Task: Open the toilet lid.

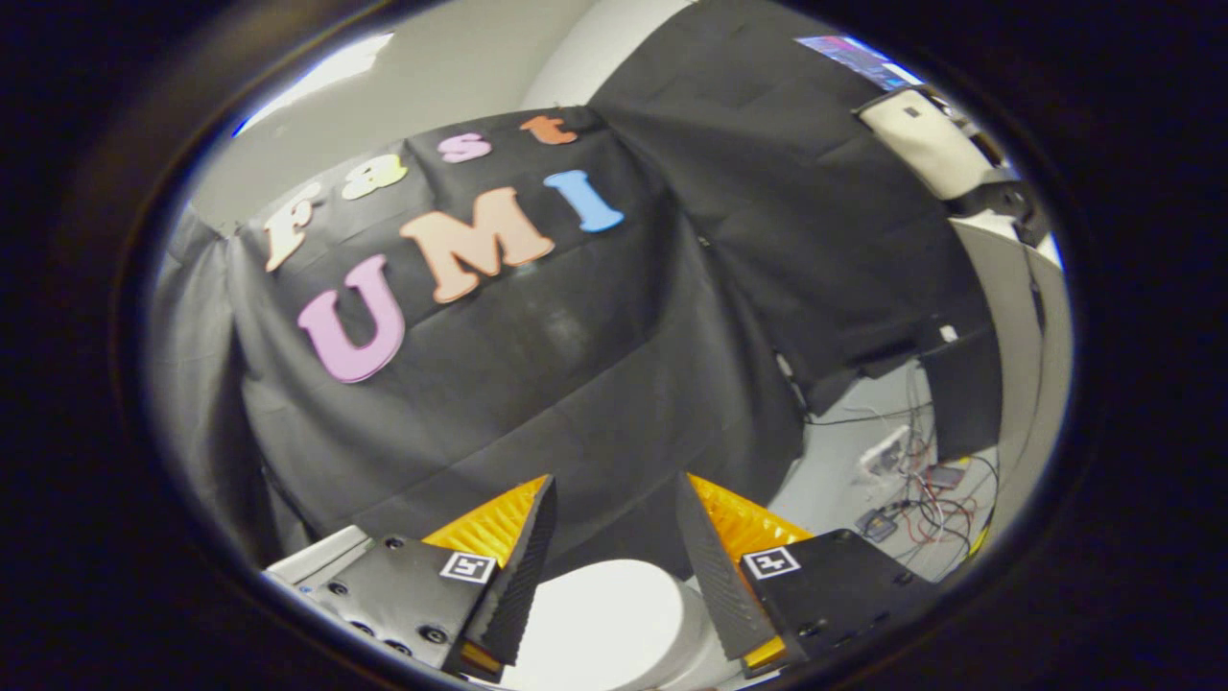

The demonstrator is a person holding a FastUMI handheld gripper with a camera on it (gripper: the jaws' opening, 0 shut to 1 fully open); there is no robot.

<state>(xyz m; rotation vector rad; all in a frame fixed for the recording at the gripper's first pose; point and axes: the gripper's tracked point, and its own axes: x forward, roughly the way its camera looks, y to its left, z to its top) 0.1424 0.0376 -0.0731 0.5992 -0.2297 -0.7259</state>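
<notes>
1. Gripper view: black cloth wall (pixel 576 365) takes up most of the scene, draped in folds across the back and round to the right, well beyond the fingers.
2. Pale plain wall (pixel 451 67) above the cloth, with a bright strip of light (pixel 317 77) along its upper left.
3. Grey curved surface (pixel 1017 317) on the far right, beside the cloth's right edge.
4. Toilet lid (pixel 604 624), white, smooth, rounded, low down and seen in the gap between the 2 fingers, partly hidden behind them. Cannot tell from here whether it is down or raised. Fingers not touching it.
5. Gripper (pixel 614 537): 2 fingers spread apart with a clear gap, nothing pinched. Each finger has a dark ribbed inner face and an orange ribbed outer side, tips pointing at the cloth. Black plates behind each finger, each with a small square black-and-white marker; left plate shows screw heads.
6. Cream box (pixel 926 139) with a dark mount below it, high on the right above the cloth edge.
7. Dark flat panel (pixel 959 393) hanging at the right, below the cloth's lower edge.
8. Pale floor (pixel 835 480) right of the right finger, with a tangle of red and black wires (pixel 931 499) on it and a small white unit (pixel 887 451) next to the wires.
9. Small bright screen (pixel 854 53) at the very top right, too blurred to make out.
</notes>
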